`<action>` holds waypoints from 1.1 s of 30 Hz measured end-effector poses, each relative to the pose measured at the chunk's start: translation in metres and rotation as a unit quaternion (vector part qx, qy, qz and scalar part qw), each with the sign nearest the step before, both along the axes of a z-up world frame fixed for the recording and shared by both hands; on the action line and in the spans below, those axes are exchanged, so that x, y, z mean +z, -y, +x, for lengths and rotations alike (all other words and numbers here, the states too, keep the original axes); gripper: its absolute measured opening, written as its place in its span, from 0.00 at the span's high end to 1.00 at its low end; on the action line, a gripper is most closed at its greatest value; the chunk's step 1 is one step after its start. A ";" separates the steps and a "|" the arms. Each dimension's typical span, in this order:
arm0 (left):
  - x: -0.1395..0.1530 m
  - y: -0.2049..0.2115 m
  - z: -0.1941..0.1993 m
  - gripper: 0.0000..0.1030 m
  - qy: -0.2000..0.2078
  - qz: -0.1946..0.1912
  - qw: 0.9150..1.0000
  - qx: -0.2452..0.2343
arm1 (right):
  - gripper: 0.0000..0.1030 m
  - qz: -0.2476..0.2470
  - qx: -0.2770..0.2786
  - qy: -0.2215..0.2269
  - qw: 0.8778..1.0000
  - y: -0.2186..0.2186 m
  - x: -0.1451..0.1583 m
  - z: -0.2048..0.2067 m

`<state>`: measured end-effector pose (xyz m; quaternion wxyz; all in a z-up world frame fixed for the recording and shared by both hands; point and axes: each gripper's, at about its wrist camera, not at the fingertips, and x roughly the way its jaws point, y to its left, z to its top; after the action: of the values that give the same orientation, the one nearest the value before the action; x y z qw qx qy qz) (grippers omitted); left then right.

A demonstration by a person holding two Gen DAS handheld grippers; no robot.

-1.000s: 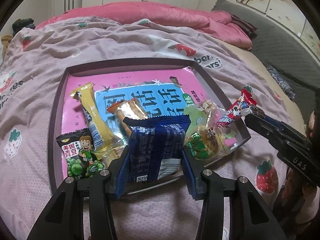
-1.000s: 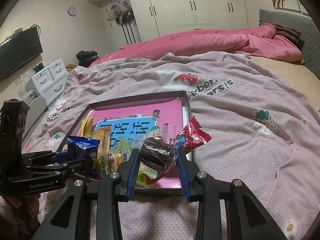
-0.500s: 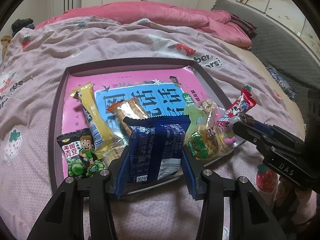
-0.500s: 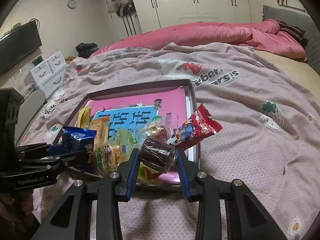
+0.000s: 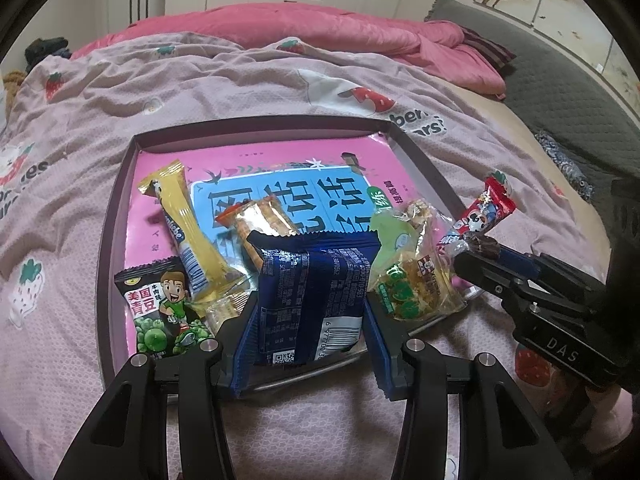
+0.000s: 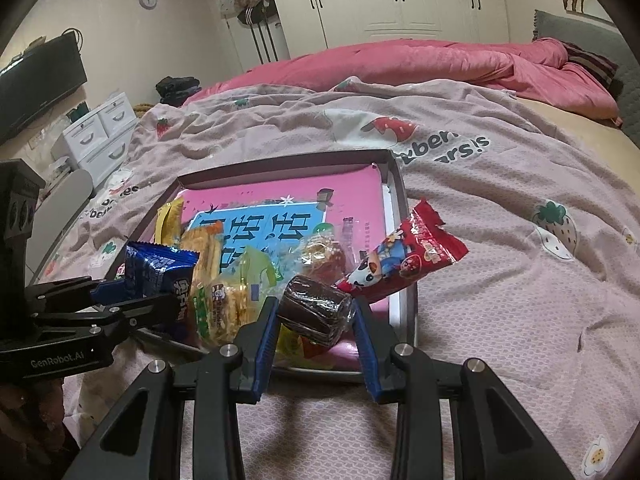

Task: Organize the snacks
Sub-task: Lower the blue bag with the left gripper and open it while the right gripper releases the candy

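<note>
A dark-rimmed tray (image 5: 120, 184) with a pink lining lies on the bed. It holds a yellow bar (image 5: 184, 224), an orange cracker pack (image 5: 264, 220), a green pea packet (image 5: 160, 312) and a clear green cracker bag (image 5: 412, 272). My left gripper (image 5: 310, 316) is shut on a blue snack packet (image 5: 316, 296) over the tray's near edge. My right gripper (image 6: 316, 316) is shut on a dark brown wrapped cake (image 6: 316, 312) above the tray's near right corner (image 6: 408, 312). A red panda-print packet (image 6: 404, 260) leans on the tray's right rim.
The tray sits on a mauve strawberry-print bedspread (image 6: 500, 208). A pink duvet (image 6: 400, 60) is bunched at the far end. White drawers (image 6: 100, 128) and a TV (image 6: 36, 80) stand to the left, wardrobes (image 6: 400, 0) behind.
My right gripper with the brown cake has moved left and inward over the tray's near right corner. The left gripper holds the blue packet in the same place.
</note>
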<state>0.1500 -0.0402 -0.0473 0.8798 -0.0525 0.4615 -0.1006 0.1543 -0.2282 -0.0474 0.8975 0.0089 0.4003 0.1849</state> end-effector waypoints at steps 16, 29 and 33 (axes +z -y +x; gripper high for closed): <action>-0.001 -0.002 0.001 0.52 -0.002 0.002 1.000 0.001 | 0.64 0.001 -0.009 -0.003 1.000 0.002 -0.002 0.004; 0.004 0.000 -0.001 0.48 -0.001 0.008 1.000 0.004 | 0.57 0.005 -0.019 0.017 1.000 0.007 0.007 -0.001; 0.011 -0.001 -0.004 0.42 0.005 0.007 1.000 0.006 | 0.57 0.009 -0.023 0.026 0.999 0.010 0.013 -0.005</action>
<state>0.1460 -0.0394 -0.0362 0.8832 -0.0483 0.4573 -0.0920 0.1492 -0.2387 -0.0348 0.9115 0.0217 0.3747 0.1680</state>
